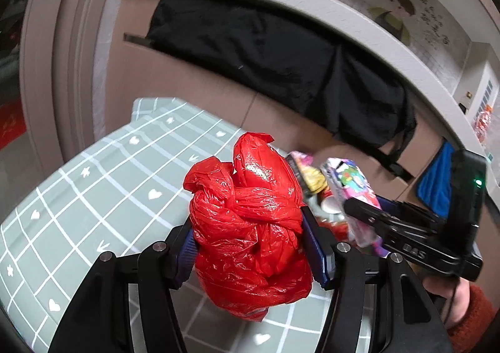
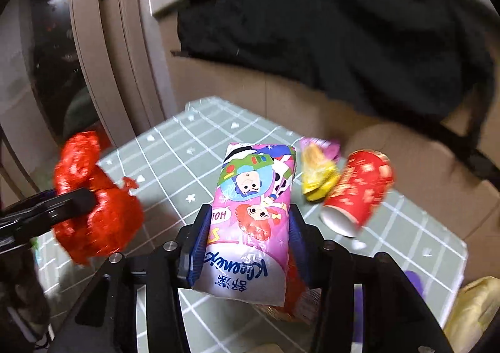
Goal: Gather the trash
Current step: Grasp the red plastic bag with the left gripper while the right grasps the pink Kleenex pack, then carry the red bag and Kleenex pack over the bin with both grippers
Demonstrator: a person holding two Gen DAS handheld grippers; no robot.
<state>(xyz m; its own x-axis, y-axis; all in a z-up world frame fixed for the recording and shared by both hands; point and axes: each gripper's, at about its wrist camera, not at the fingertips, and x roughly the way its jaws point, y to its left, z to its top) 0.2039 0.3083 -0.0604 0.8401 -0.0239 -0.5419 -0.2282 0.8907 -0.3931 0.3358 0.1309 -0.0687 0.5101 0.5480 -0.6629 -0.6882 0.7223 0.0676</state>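
- The table (image 1: 93, 196), under a grey-green cloth gridded in white with little hearts and stars, fills the lower part of both views, and behind it a black garment (image 1: 281, 65) hangs over the pale rail of a brown panel.
- Up in the air above that cloth, the left gripper (image 1: 250, 246) has the knotted red plastic bag (image 1: 250, 228) squeezed between its two blue-padded fingers (image 1: 315, 253), one pad on each flank of the bundle; the knot and the puffed top stand beyond the fingertips, and the bottom of the bag sags below them.
- The right wrist view has the same bag (image 2: 93, 203) out at left, blurred, with a black finger across it.
- The right gripper (image 2: 248, 237) is clamped on the pink cartoon-printed tissue pack (image 2: 253, 212), which stands lengthwise between the fingers, its far end reaching well past the tips and its white end back toward the camera.
- A red paper cup (image 2: 356, 193) lies on its side on the cloth just right of the pack, open mouth toward the camera.
- A small yellow and pink wrapper (image 2: 318, 171) sits between pack and cup, touching the cup as far as the blur lets one judge.
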